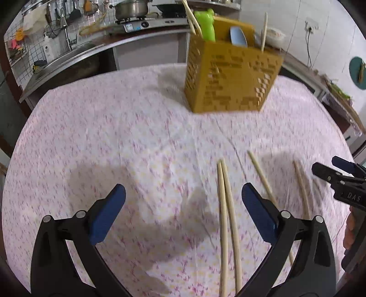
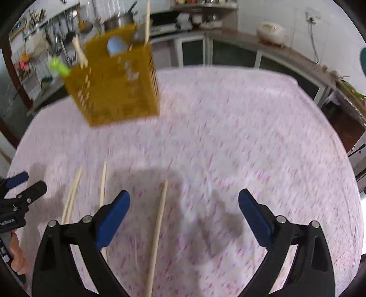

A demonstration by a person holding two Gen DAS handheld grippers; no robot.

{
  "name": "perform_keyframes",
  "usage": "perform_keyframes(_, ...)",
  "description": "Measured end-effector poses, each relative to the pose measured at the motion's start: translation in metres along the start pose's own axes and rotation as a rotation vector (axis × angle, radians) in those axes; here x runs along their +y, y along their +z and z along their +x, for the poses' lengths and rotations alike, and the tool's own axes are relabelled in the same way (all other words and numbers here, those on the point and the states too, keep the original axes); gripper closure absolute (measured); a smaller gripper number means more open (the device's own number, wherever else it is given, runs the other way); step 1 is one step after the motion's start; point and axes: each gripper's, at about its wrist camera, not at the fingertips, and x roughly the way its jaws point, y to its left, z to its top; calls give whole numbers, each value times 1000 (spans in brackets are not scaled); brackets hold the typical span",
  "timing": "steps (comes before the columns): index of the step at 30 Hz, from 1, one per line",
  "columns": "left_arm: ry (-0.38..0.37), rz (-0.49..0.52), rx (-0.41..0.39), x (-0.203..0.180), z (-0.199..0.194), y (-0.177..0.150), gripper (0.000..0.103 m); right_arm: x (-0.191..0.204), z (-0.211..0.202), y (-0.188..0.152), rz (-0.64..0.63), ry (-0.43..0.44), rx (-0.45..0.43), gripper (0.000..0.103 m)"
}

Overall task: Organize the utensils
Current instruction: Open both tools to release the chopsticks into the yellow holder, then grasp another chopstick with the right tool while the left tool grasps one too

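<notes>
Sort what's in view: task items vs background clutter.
Job:
chopsticks on the cloth
holder, already with spoon and chopsticks
left hand-held gripper and right hand-held gripper, both open

Lying about:
pot
sink
rice cooker

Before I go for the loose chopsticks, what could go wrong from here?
1. The two pale wooden chopsticks lying touching sit between the open left gripper fingers, so a grab may catch both or roll one away.
2. The single chopstick under the open right gripper lies on wrinkled pink floral cloth; fingers might snag fabric.
3. The tall yellow perforated holder could tip if bumped.
</notes>
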Motion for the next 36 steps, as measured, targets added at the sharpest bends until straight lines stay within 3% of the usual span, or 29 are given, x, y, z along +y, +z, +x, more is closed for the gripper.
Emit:
perform_keyframes(8,-8,-17,30,-2,9,-22,6,9,-2,-30,22,-38,-29,9)
perform_keyframes(12,-69,-65,65,8,18,-31,29,15,-2,-43,12,-16,-41,12)
perform_keyframes(13,-81,-79,67,10,18,-32,30,16,-5,-48,8,-21,-60,16)
perform_keyframes(15,-86,-78,50,10,13,-34,34,19,-6,-54,-2,-28,-64,49)
perform_keyframes(17,-97,-76,35,7,8,-32,37,18,-4,-58,3,5,-46,62)
perform_keyframes(19,-99,-51,23,0,2,-33,38,18,-5,-60,5,42,-38,66)
perform_keyframes(21,-87,-20,31,-7,0,-33,46,20,-5,-61,-8,55,-28,77)
perform_keyframes(24,-125,3,88,-15,7,-34,77,21,-2,-59,-17,58,-7,87)
perform_keyframes(36,-72,63,169,-26,15,-20,80,25,11,-37,-75,56,154,90)
